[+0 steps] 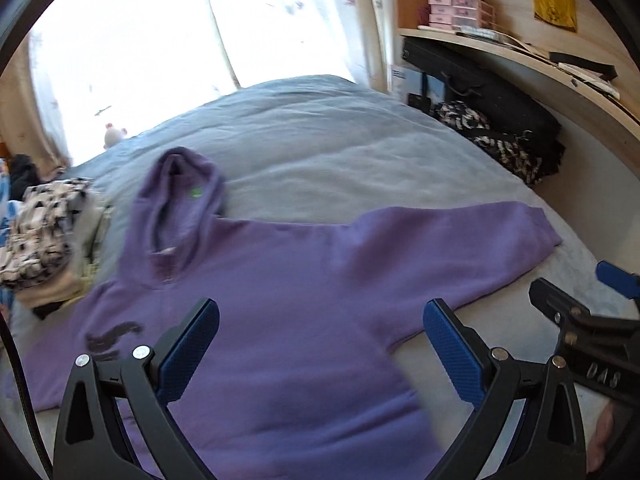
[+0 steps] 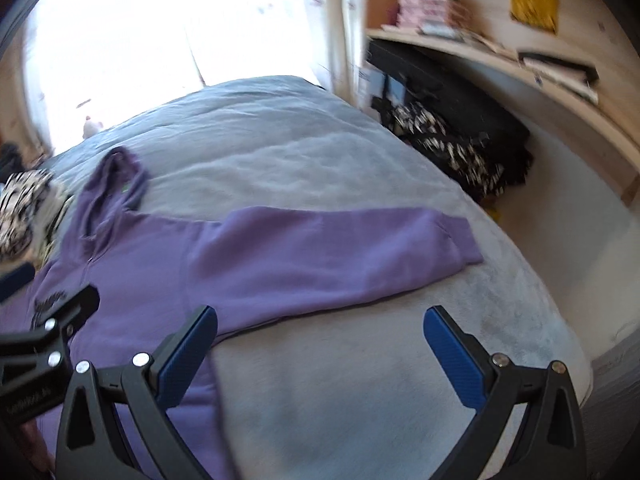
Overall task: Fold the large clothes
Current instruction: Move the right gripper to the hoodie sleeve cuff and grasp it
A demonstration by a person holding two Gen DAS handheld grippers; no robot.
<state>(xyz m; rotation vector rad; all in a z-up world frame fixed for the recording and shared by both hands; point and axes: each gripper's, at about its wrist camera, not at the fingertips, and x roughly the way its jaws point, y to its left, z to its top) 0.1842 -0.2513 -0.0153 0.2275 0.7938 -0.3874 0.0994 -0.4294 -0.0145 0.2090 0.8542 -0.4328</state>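
Note:
A purple hoodie lies spread flat on the grey bed, hood at the far left, one sleeve stretched out to the right. My left gripper is open and empty above the hoodie's body. My right gripper is open and empty above the bare bed, beside the hoodie's right edge and below its sleeve. The right gripper also shows at the right edge of the left wrist view. The hoodie's left sleeve is mostly out of view.
A stack of folded patterned clothes sits on the bed left of the hood. A black case and a black-and-white garment lie at the bed's right side under a wooden shelf. A bright curtained window is behind.

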